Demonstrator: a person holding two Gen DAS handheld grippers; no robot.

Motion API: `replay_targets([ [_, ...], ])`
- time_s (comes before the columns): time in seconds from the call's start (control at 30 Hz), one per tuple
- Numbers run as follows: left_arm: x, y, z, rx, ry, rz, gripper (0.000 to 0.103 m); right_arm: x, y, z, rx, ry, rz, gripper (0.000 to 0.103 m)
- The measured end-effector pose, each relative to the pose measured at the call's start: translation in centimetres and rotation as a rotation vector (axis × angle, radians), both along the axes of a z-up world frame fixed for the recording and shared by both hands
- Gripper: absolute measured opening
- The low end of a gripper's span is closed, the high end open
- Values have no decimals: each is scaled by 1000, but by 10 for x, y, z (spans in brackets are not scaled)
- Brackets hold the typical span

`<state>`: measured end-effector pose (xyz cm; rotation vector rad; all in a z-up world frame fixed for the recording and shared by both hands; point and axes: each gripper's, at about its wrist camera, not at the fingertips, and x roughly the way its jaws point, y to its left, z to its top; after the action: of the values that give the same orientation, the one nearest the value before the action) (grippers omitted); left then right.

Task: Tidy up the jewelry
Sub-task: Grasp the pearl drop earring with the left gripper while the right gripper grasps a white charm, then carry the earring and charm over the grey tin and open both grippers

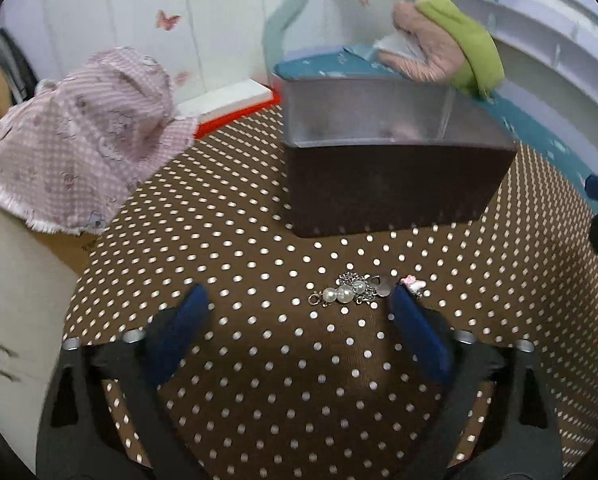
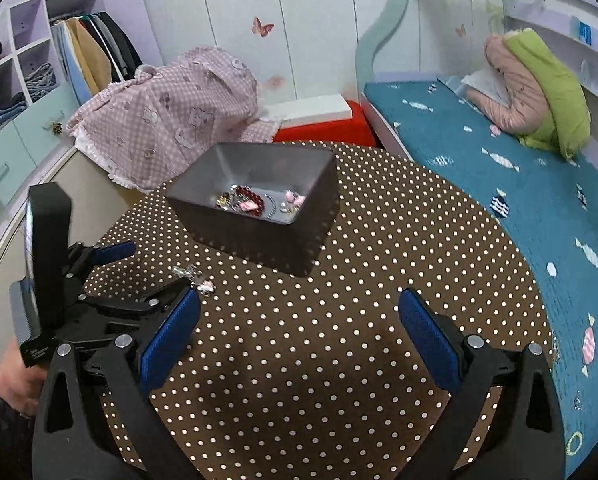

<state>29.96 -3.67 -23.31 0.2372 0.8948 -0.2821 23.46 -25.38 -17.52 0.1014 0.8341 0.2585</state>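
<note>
Jewelry is partly sorted: several pieces lie in the dark box (image 2: 259, 196) mid-table, one pearl chain (image 1: 349, 293) remains on the dotted cloth (image 1: 259, 380) between the wide, empty left gripper (image 1: 299, 308) (right gripper (image 2: 299, 312) likewise empty).

Jewelry (image 1: 353, 292) before box (image 1: 383, 184)

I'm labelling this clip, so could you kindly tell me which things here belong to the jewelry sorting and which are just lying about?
Belongs to the job:
- pearl and chain jewelry on the dotted tablecloth
- dark box holding jewelry
- left gripper, open

Lying about:
- pink checked cover
- green and pink quilt
- white box
</note>
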Motion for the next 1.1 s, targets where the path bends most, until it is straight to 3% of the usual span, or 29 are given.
replay_targets([
  [0.07,6,1,-1,-36,16,-27,72,2,0,-3,1,11,2,96],
  [0.27,9,-5,-1,-72,42,-135,33,7,7,-9,3,30,26,96],
  [0.37,8,-5,-1,-105,57,-146,10,9,18,-13,-3,35,58,96],
  [0.47,3,6,0,-164,74,-128,9,13,31,-18,-16,40,92,96],
  [0.67,-16,29,5,-208,57,-70,9,23,57,-32,-53,42,153,91],
  [0.73,-22,38,9,-218,47,-48,9,28,67,-38,-69,53,181,72],
  [0.8,-28,48,15,-229,36,-28,9,31,76,-42,-81,56,206,60],
  [1.0,-41,66,33,-242,5,4,9,31,101,-48,-149,13,290,43],
  [1.03,-42,70,36,-244,0,11,9,30,104,-48,-160,7,306,29],
  [1.1,-42,74,41,-247,-7,17,9,25,108,-49,-202,-10,324,13],
])
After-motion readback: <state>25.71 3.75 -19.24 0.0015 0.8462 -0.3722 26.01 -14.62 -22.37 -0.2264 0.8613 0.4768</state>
